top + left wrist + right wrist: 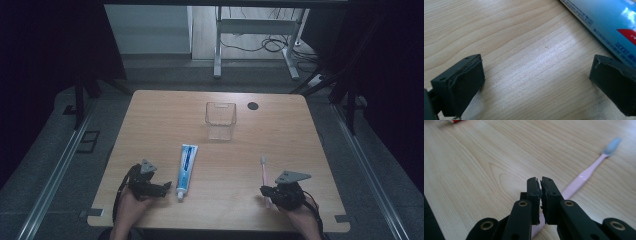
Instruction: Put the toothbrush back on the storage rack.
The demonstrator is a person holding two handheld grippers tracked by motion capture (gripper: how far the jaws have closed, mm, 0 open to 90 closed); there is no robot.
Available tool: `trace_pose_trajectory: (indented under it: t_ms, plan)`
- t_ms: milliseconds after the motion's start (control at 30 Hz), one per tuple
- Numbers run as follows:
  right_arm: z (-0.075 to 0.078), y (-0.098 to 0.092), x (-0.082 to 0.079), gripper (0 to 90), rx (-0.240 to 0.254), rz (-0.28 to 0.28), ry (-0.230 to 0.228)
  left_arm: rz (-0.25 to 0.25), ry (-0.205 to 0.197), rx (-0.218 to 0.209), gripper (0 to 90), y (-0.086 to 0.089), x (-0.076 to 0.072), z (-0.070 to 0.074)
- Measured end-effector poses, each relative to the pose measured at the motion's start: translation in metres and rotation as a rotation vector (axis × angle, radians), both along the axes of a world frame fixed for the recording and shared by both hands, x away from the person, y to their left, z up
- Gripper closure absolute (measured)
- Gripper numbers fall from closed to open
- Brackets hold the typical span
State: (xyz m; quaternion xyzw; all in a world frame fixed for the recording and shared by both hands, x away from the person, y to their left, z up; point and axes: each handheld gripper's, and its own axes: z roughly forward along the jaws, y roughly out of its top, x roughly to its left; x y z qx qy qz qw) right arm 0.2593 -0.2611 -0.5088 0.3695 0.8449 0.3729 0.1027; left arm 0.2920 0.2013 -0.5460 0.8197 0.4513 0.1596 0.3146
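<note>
Pink toothbrush (584, 176) under closed right hand-held gripper (540, 185), handle passing beneath

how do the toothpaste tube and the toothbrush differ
The toothpaste tube is wide, flat and blue-and-white; the toothbrush is thin and pink with a pale head. The tube lies beside the open left claw, untouched; the toothbrush's handle runs under the shut right claw. Both lie flat on the table.

Dim room, grey floor (160, 75), metal desk frame (256, 30) behind
</note>
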Motion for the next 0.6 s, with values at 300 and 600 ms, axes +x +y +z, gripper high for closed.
trace_pose_trajectory:
  t_ms: [300,600]
  plan:
    - [-0.012,0.005,0.002,84.4,-0.03,0.001,0.045,0.0,-0.001,0.0,0.0,0.0,0.0,0.0]
    - [-0.012,-0.007,0.003,83.6,-0.042,-0.026,0.058,0.001,-0.001,-0.001,0.0,0.0,0.0,0.0]
